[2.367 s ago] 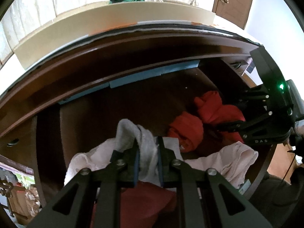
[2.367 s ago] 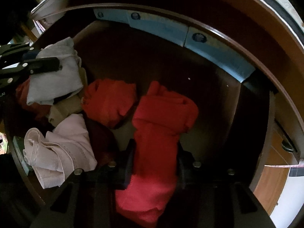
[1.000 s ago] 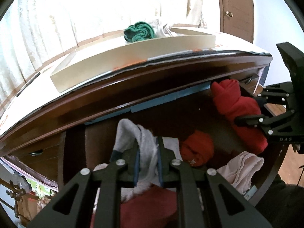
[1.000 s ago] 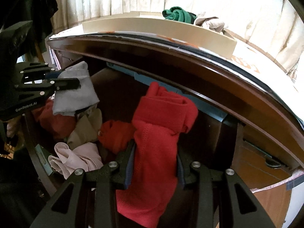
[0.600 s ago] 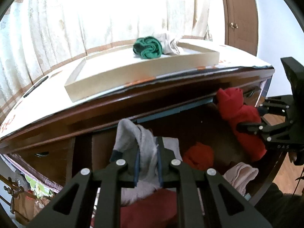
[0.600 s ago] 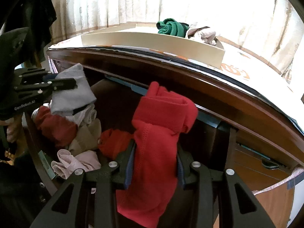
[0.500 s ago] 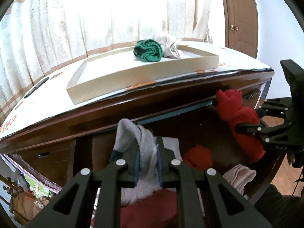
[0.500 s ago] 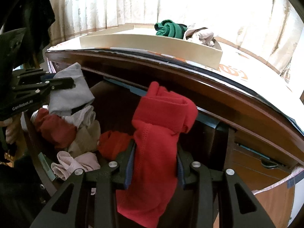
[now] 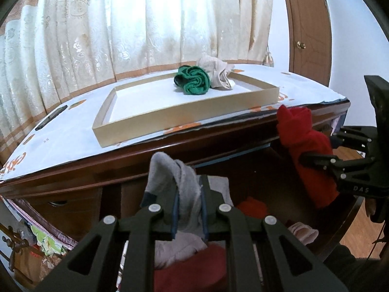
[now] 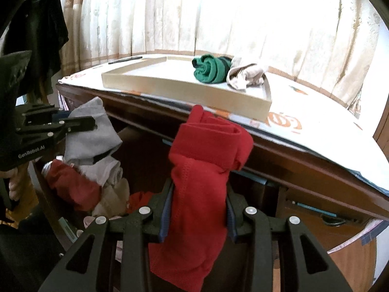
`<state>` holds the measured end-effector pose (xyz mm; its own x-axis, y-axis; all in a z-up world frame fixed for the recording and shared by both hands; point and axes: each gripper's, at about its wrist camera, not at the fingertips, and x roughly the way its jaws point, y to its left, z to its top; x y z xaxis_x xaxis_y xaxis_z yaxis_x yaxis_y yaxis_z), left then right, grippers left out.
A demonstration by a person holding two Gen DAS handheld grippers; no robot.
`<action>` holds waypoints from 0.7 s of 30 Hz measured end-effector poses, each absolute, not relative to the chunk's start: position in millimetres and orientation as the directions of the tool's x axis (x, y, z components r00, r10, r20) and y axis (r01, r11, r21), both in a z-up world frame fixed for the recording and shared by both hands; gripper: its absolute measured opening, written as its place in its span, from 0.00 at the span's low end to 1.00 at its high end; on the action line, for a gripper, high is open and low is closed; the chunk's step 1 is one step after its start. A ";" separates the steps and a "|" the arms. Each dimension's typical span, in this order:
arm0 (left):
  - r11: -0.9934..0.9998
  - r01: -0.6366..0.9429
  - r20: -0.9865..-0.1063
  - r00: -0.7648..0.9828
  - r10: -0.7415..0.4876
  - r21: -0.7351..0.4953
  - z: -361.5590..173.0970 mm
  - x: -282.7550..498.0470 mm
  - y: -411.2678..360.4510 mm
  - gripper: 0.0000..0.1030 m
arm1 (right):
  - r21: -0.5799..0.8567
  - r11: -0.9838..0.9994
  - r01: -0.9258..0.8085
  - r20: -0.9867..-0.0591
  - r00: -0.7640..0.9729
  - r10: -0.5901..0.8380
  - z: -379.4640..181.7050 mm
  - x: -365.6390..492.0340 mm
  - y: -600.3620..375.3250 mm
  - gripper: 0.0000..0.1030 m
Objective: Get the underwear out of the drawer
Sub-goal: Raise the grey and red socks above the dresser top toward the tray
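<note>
Curtains behind, I grip grey underwear (image 9: 170,170) left, red underwear (image 10: 206,155) right above the drawer (image 9: 255,170); either could snag the dresser's front edge.

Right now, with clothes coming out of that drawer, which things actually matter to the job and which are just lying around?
Part of the job:
- left tool, shut on grey cotton underwear
- right tool, shut on red knit underwear
- open dark wooden drawer
- shallow beige cardboard tray, holding rolled green garment and crumpled beige garment

Just lying about:
- cream floral curtain
- brown wooden door
</note>
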<state>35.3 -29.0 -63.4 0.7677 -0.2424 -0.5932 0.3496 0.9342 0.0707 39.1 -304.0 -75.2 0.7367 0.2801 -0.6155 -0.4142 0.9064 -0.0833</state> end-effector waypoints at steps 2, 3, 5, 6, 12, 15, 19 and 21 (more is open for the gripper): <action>0.935 0.348 -0.588 0.772 -0.243 0.070 -61.8 33.8 -28.7 0.12 | -0.092 0.905 -0.414 -0.608 0.743 0.278 -73.0 37.7 -302.8 0.38; 0.935 0.347 -0.585 0.774 -0.243 0.070 -61.1 33.0 -28.5 0.12 | -0.097 0.905 -0.414 -0.604 0.748 0.277 -71.5 37.0 -301.8 0.38; 0.936 0.346 -0.581 0.777 -0.244 0.070 -59.4 32.2 -28.9 0.12 | -0.107 0.904 -0.413 -0.594 0.756 0.275 -69.3 35.4 -300.0 0.38; 0.936 0.345 -0.578 0.779 -0.245 0.069 -58.4 32.0 -28.5 0.12 | -0.112 0.904 -0.413 -0.590 0.759 0.274 -68.0 34.7 -299.0 0.38; 0.938 0.341 -0.562 0.789 -0.248 0.066 -52.4 31.0 -27.3 0.12 | -0.126 0.901 -0.415 -0.566 0.776 0.278 -60.4 30.8 -296.1 0.38; 0.938 0.340 -0.555 0.794 -0.249 0.065 -50.9 28.2 -25.9 0.12 | -0.130 0.900 -0.415 -0.557 0.782 0.280 -58.0 29.0 -294.8 0.38; 0.940 0.335 -0.544 0.801 -0.249 0.063 -48.1 26.6 -23.4 0.12 | -0.135 0.900 -0.415 -0.542 0.791 0.283 -55.1 26.1 -293.7 0.38; 0.941 0.331 -0.537 0.806 -0.248 0.062 -46.6 25.7 -21.9 0.12 | -0.140 0.900 -0.413 -0.536 0.796 0.282 -53.8 25.2 -293.4 0.38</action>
<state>25.7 -21.9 -46.6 0.8062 -0.2483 -0.5370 0.3314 0.9414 0.0623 25.2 -293.4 -53.8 0.7956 0.2821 -0.5362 -0.4133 0.8998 -0.1400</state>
